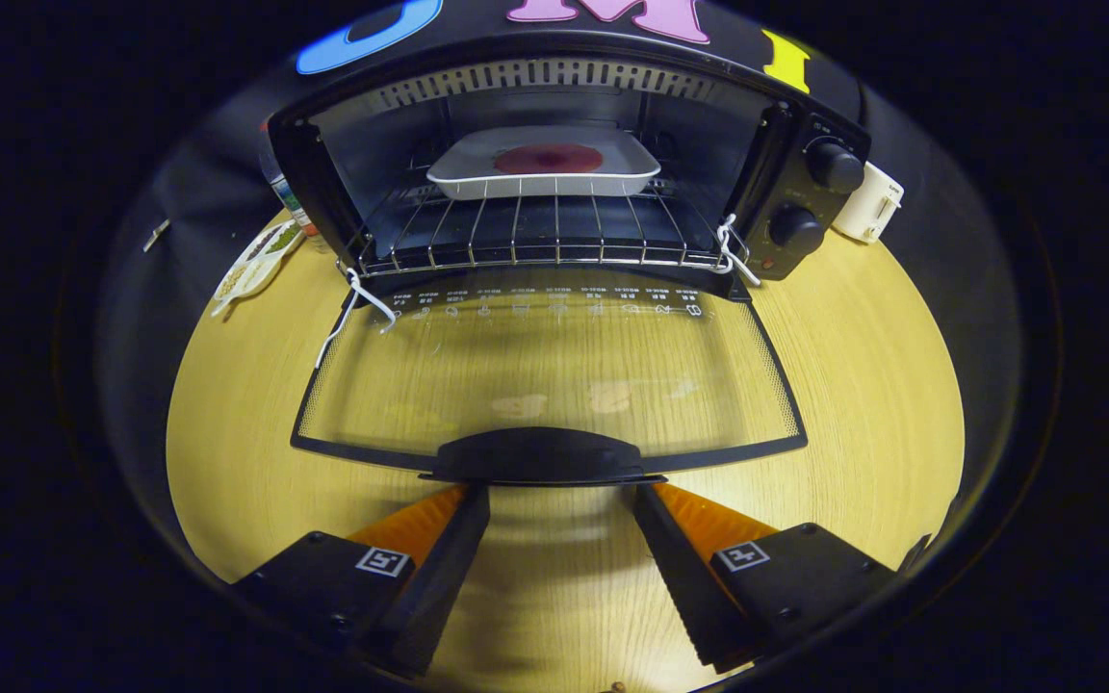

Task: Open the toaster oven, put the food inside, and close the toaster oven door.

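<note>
Across the wooden desk (853, 385) the oven (554, 173) stood with its door (554, 366) flat, the tray of food (545, 162) on the rack, and my tongs (554, 500) gaped empty at the handle (540, 455), where a skewed lift could slip off.

Black toaster oven (554, 183), white tray (545, 175), yellow wood-grain table (863, 385)

A bottle (277, 188) stands mostly hidden behind the toaster oven (554, 173); its label is unreadable.
</note>
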{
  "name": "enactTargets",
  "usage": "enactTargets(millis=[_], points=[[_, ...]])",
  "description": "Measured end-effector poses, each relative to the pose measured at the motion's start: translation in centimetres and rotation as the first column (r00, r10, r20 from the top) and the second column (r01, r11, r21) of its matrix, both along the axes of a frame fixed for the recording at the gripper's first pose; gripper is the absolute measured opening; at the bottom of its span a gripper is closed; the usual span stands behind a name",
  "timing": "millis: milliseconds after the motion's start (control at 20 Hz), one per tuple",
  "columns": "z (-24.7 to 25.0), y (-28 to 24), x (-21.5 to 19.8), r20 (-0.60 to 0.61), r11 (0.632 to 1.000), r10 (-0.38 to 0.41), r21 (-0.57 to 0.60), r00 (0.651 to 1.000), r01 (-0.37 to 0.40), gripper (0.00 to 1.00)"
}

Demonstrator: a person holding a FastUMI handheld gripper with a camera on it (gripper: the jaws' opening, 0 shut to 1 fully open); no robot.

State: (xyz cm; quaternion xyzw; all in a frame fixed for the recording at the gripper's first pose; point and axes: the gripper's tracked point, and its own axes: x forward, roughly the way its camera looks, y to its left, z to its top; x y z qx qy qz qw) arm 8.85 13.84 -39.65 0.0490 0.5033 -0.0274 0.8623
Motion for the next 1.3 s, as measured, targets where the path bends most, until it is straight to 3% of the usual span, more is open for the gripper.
enactTargets(millis=[450,700,900,1150,1300], points=[[5.4,-0.1,-0.3,0.136,1.000,-0.013,0.029,0.991,0.009,0.98],[13.1,-0.8,1.0,0.371,0.998,-0.029,0.054,0.928,0.010,0.99],[22.7,-3.5,-0.8,0.586,0.999,-0.020,0.044,0.810,-0.007,0.99],[35.3,-9.7,-5.0,0.812,0.999,-0.031,0.014,0.583,0.034,0.98],[40.1,-12.4,-7.9,0.873,0.997,0.019,-0.051,0.488,0.051,0.98]])
